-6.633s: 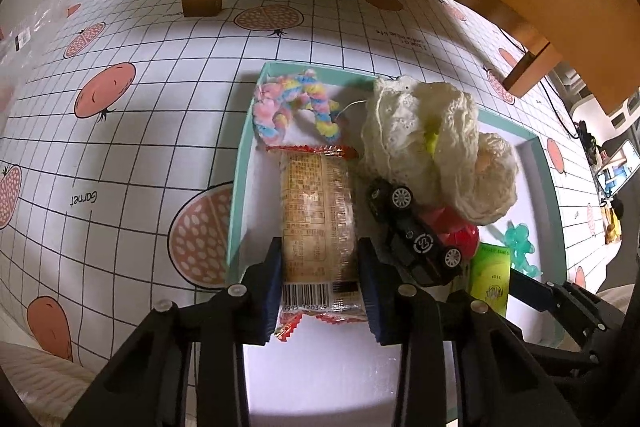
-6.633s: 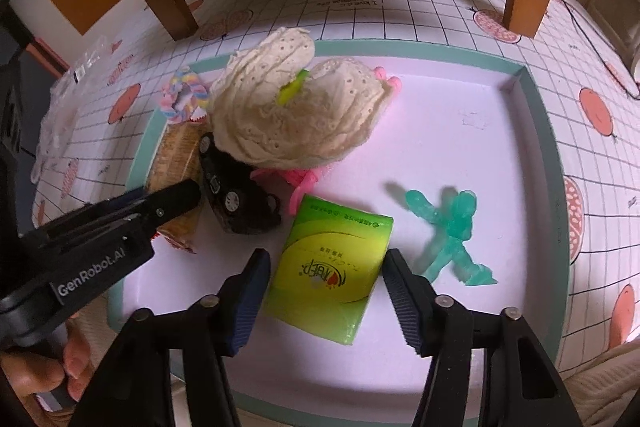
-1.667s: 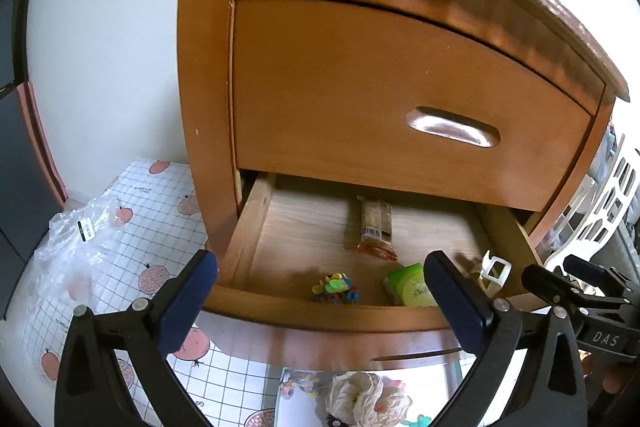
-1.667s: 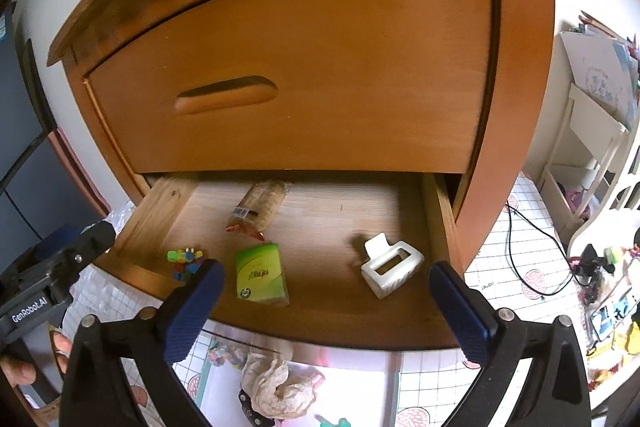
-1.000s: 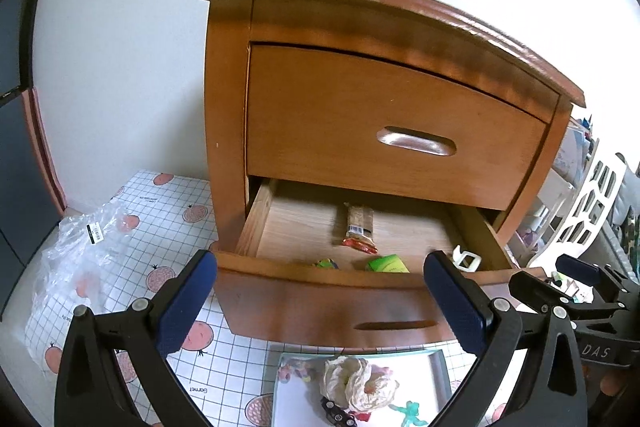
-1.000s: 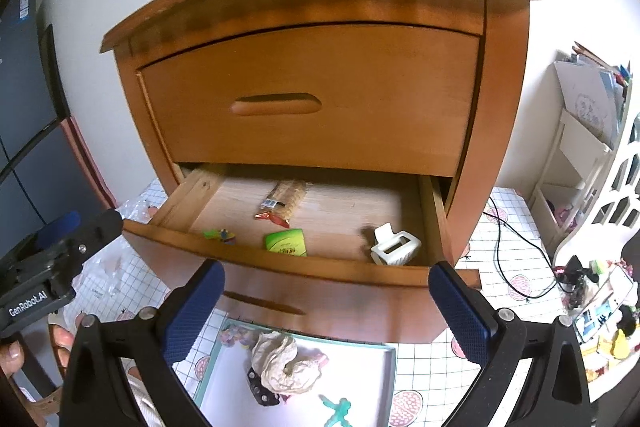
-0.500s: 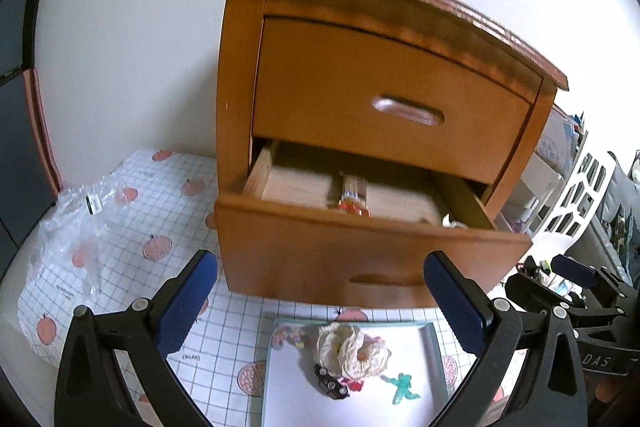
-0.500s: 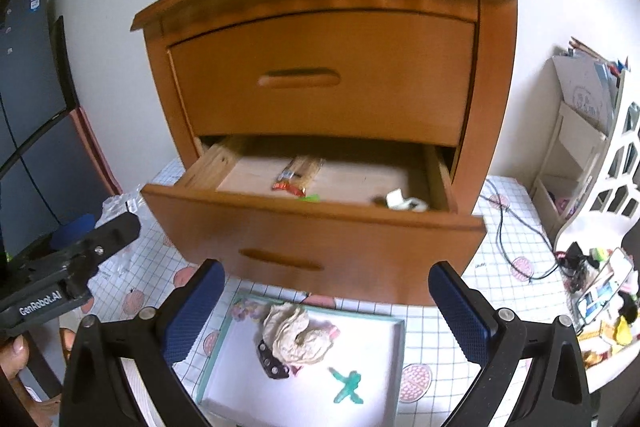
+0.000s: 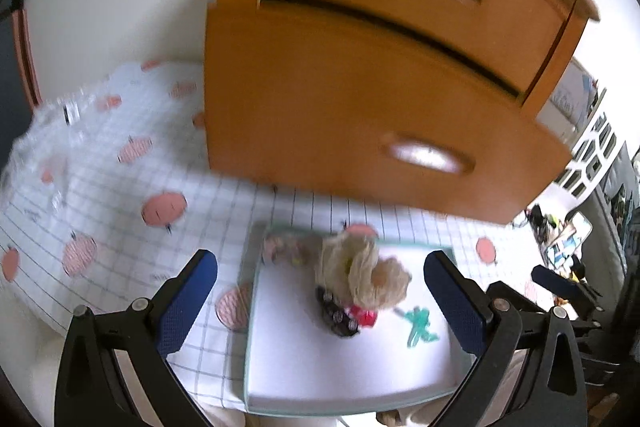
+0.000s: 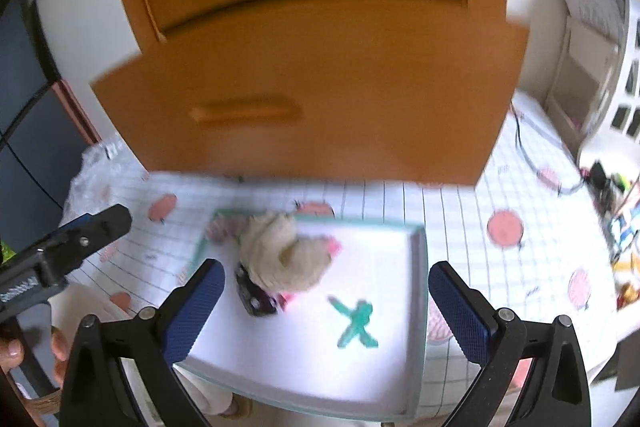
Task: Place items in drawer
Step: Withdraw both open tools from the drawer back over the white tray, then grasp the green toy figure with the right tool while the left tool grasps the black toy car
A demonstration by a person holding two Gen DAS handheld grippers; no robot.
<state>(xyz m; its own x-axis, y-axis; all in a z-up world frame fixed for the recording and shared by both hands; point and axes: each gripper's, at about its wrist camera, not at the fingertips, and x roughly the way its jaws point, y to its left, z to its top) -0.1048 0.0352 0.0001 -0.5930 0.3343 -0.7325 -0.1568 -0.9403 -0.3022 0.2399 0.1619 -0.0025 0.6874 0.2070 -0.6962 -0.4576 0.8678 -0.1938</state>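
Right wrist view: your right gripper (image 10: 326, 303) hangs wide open and empty over the tray (image 10: 418, 311), as does your left gripper (image 9: 320, 291); the drawer (image 10: 320, 107) stands beyond both.

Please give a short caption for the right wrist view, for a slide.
Open right gripper above tray holding cream lace bundle and green figure, open drawer beyond.

Black left gripper (image 9: 320, 291) and right gripper (image 10: 326, 301), blue ribbed pads, silver screws

A checked mat (image 9: 120, 187) with pink fruit prints carries a teal-rimmed tray (image 10: 418, 307) and the wooden cabinet (image 10: 320, 87).
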